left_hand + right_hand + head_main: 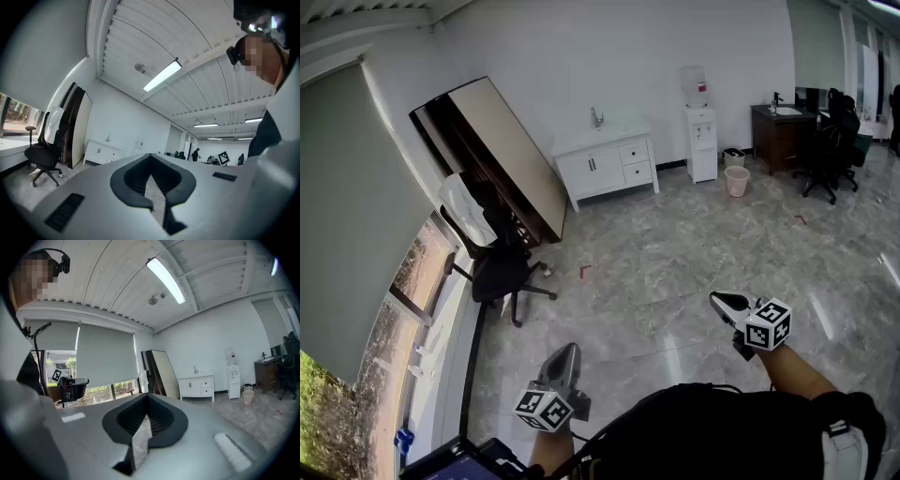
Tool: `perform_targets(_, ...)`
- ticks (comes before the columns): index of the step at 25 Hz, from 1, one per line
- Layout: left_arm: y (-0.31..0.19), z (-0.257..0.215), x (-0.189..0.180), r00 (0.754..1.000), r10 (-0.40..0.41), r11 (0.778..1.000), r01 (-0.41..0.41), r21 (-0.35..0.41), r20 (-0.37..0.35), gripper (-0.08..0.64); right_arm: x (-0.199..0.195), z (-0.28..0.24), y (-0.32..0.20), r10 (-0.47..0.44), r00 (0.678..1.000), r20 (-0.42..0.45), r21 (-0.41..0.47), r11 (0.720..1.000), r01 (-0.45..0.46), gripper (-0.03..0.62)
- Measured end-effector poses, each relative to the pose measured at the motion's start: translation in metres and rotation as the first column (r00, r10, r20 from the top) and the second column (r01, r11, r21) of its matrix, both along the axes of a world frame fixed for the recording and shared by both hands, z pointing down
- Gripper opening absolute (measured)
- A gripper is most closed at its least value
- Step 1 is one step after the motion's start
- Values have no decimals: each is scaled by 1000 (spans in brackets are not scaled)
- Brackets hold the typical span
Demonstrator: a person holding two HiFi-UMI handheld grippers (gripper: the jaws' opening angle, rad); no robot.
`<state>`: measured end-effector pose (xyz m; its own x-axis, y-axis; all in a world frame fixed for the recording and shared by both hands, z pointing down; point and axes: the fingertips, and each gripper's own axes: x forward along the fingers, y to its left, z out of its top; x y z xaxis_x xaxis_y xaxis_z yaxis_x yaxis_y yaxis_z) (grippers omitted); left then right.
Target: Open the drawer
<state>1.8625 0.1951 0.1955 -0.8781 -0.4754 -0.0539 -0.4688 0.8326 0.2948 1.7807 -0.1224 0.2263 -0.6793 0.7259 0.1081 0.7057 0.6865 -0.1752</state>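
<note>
A white cabinet (605, 165) with a sink tap on top stands against the far wall; its two drawers (635, 161) are on the right side and closed. It also shows small in the left gripper view as the cabinet (101, 152) and in the right gripper view as the cabinet (197, 386). My left gripper (569, 349) is held low and near me, shut with nothing in it. My right gripper (719, 300) is also shut and empty, far from the cabinet. Both point roughly level across the room, the left gripper (151, 157) and the right gripper (147, 396) with jaws closed together.
A black office chair (502, 272) with a white garment on it stands at the left by the window. A tall dark panel (502, 155) leans beside the cabinet. A water dispenser (700, 131), a bin (737, 180) and a dark desk (778, 131) line the far right.
</note>
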Motion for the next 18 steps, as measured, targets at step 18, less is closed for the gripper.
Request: perform_targets(18, 5, 4, -1, 1000, 13, 1000, -13, 5, 6, -9, -3, 8, 10, -3, 1000, -31, -28, 1000, 2, -3)
